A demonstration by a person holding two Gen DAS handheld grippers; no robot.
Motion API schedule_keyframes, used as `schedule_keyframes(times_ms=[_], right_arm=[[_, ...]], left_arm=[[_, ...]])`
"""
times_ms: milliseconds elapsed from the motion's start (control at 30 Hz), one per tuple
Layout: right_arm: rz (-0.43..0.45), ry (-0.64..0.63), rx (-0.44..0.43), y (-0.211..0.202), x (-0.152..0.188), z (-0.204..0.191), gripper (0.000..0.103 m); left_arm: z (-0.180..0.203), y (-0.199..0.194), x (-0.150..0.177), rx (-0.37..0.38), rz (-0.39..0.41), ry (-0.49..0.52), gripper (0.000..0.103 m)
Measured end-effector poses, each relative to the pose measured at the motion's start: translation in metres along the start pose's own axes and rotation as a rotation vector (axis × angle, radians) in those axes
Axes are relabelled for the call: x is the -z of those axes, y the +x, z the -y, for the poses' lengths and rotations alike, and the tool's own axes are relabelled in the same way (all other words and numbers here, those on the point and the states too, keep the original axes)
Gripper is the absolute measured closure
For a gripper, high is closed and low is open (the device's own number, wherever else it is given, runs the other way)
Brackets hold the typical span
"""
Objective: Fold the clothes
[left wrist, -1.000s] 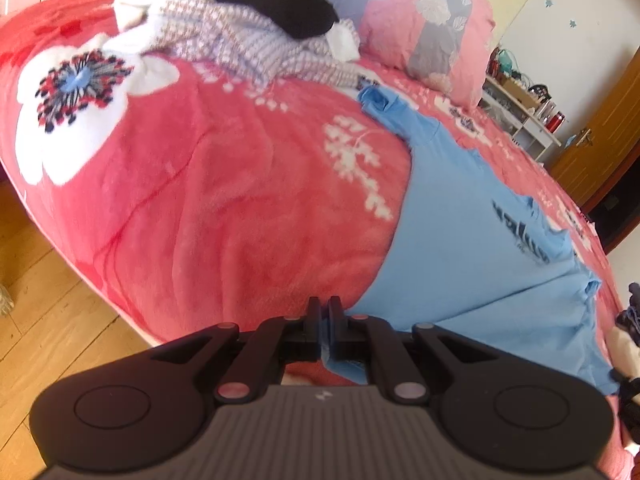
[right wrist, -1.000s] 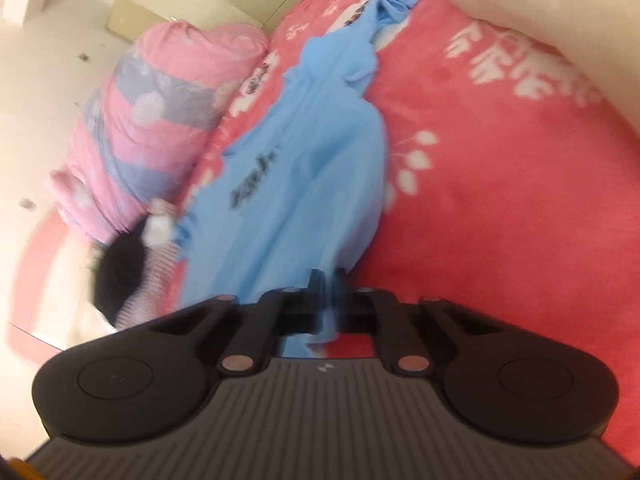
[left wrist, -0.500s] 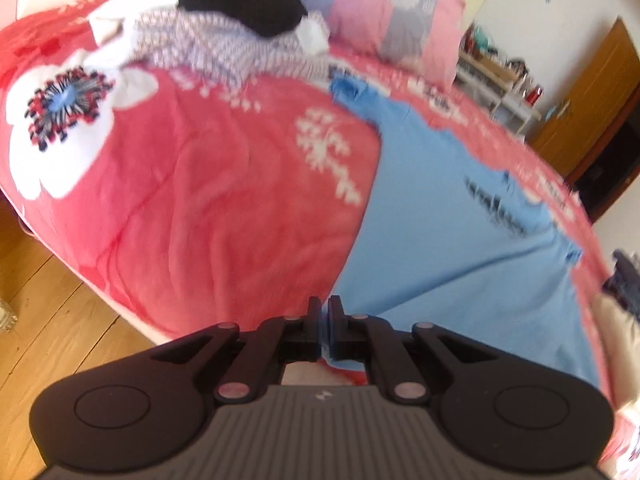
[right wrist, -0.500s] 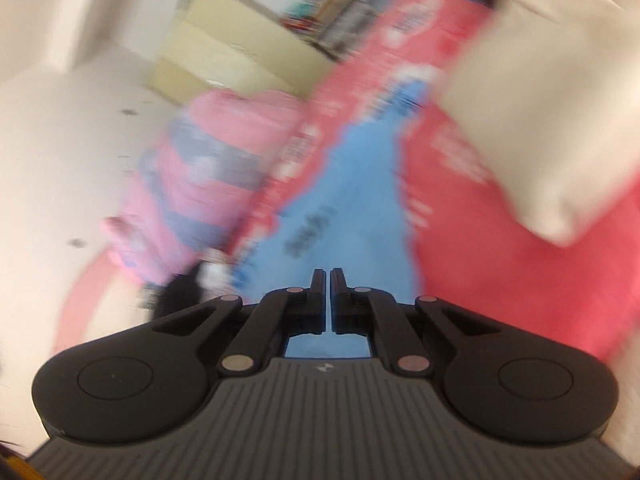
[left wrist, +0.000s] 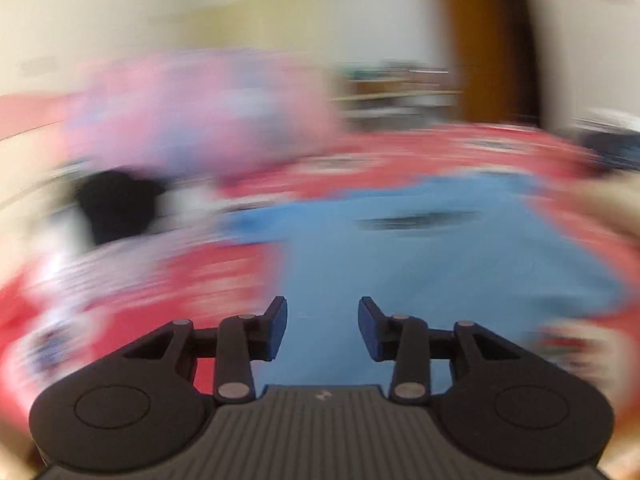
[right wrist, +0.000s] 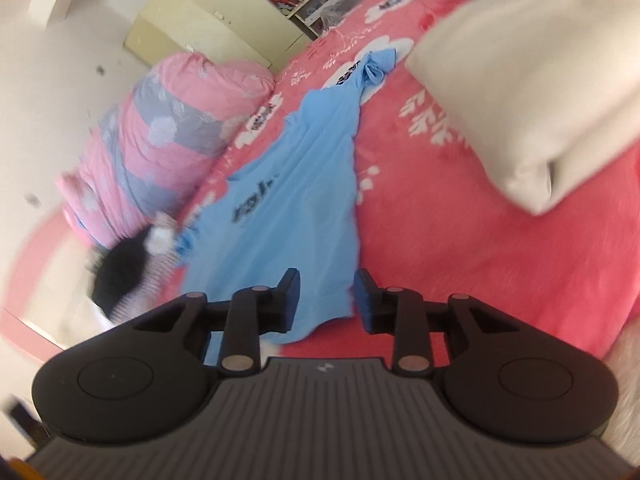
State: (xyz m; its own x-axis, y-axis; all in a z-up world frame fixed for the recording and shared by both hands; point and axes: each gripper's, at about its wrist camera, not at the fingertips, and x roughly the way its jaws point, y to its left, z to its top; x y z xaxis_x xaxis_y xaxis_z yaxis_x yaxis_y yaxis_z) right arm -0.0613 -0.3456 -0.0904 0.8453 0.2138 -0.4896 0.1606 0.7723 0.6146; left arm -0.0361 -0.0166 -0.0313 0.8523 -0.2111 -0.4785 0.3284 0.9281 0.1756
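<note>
On red floral bedspread [right wrist: 460, 216]: blue T-shirt [right wrist: 304, 184] spread flat, dark lettering across chest, one sleeve bunched at far end. Left gripper [left wrist: 322, 322] jaws spread wide, nothing between them, shirt just ahead; view heavily blurred. Right gripper [right wrist: 326, 298] jaws apart, empty, above shirt's near hem. Cream pillow [right wrist: 532, 92] right of shirt. Pink-grey rolled quilt [right wrist: 168, 136] left, black garment [right wrist: 120, 268] beside it.

Both wrist views low over blue shirt [right wrist: 296, 184] (shared)
</note>
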Motion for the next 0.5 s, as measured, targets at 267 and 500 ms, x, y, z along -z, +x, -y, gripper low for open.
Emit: schedule_keyframes(times_ms=[267, 500], right_arm=[[0.02, -0.061, 0.088, -0.004, 0.011, 0.02, 0.067], [0.036, -0.014, 0.079, -0.012, 0.014, 0.049, 0.064]], left_arm=[[0.182, 0.056, -0.022, 0.347, 0.028, 0.52, 0.062], [0.201, 0.109, -0.017, 0.429, -0.165, 0.456, 0.097]])
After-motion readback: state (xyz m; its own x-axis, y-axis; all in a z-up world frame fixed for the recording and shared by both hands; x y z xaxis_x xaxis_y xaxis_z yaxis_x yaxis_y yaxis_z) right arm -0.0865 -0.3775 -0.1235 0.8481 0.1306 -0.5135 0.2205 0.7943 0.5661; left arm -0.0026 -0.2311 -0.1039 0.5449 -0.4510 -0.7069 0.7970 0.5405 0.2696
